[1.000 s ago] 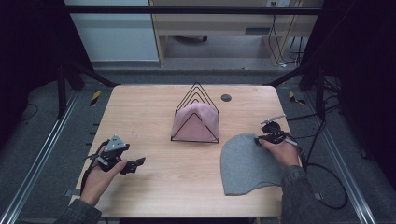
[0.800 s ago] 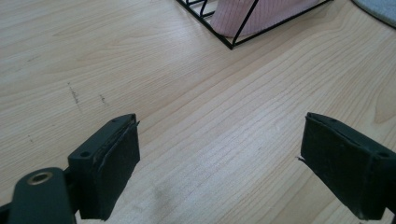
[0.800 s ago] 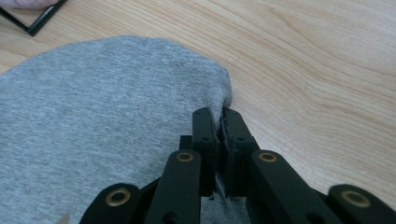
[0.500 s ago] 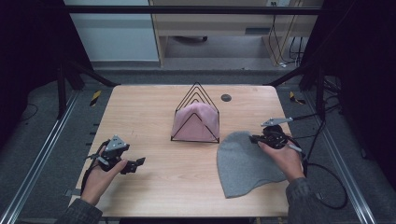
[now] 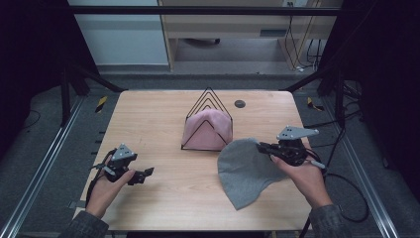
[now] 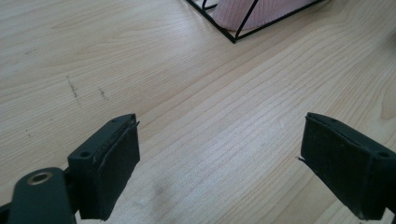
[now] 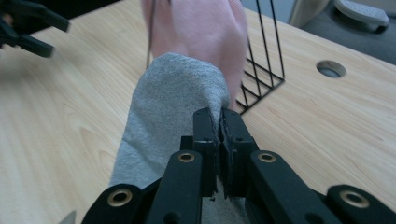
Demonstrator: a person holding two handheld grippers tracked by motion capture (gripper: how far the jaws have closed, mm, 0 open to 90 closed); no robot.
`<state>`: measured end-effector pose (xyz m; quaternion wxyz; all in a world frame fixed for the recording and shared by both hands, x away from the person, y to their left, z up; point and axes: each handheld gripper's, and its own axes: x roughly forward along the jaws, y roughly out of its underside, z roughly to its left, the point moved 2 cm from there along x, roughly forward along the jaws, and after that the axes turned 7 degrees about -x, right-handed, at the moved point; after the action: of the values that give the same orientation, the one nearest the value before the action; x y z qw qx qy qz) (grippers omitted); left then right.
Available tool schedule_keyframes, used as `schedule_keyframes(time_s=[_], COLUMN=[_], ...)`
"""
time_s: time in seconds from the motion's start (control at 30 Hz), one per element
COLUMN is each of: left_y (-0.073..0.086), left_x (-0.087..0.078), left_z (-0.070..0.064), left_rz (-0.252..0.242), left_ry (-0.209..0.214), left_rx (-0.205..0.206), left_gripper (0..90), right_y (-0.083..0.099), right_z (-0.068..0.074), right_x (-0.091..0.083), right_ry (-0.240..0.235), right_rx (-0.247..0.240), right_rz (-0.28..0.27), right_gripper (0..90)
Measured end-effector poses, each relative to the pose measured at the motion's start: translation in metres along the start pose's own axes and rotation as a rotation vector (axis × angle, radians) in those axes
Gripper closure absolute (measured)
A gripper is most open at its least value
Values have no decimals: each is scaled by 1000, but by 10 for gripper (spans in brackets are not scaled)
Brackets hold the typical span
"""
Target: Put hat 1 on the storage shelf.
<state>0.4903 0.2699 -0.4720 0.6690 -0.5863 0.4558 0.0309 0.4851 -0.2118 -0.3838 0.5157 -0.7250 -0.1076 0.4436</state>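
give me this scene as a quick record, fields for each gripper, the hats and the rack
right gripper: shut on the edge of the grey hat, lifting that edge
grey hat: mostly lying on the table, right of centre, close in front of the rack
left gripper: open, holding nothing, low over bare wood at the table's left
pink hat: sitting in the rack
rack: black wire, triangular, upright near the table's middle
table: light wood, with a round hole behind the rack
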Motion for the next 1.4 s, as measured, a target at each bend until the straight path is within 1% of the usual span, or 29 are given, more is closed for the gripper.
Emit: schedule_keyframes(time_s=[0.1,0.2,0.23,0.33,0.37,0.43,0.47,0.5,0.57,1.0,1.1,1.13,1.17,1.2,1.23,1.3,1.37,1.4], left_y=[0,0,0,-1,0,-1,-1,-1,-1,-1,-2,-2,-2,-3,-3,-3,-4,-4], left_x=[0,0,0,0,0,1,1,0,0,0,0,0,0,0,0,0,0,0], left_z=[0,-1,-1,-3,-3,-3,-3,-4,-5,-8,-9,-10,-11,-12,-13,-15,-18,-18], left_rz=[-2,-3,-3,-4,-2,-2,-2,-2,-4,-2,-8,-9,-10,-10,-10,-11,-14,-14], left_ry=[3,13,13,18,21,22,23,24,32,40,45,48,52,55,56,61,73,73], left_rx=[0,1,1,4,5,5,6,7,9,21,21,22,22,25,27,29,36,36], left_gripper=[109,109,109,109,109,109,109,109,109,109,109,109,109,109,109,109,109,109], right_y=[-8,-24,-24,-36,-42,-48,-48,-53,-57,-78,-90,-90,-97,-97,-105,-107,-118,-118], right_z=[7,16,16,24,29,34,34,39,42,54,61,61,65,65,70,71,77,77], right_x=[-3,-8,-8,-10,-10,-9,-9,-8,-7,1,2,2,2,2,4,4,7,7], right_ry=[-15,-29,-29,-44,-55,-64,-64,-72,-78,-106,-124,-124,-131,-131,-135,-136,-144,-144], right_rx=[-9,-38,-38,-62,-77,-90,-90,-104,-110,-136,-147,-147,-161,-161,-173,-176,-190,-190], right_rz=[-14,-46,-46,-63,-73,-78,-78,-81,-85,-112,-126,-126,-134,-134,-141,-140,-142,-142], right_gripper=[863,863,863,863,863,863,863,863,863,863,864,864,863,863,863,864,863,863])
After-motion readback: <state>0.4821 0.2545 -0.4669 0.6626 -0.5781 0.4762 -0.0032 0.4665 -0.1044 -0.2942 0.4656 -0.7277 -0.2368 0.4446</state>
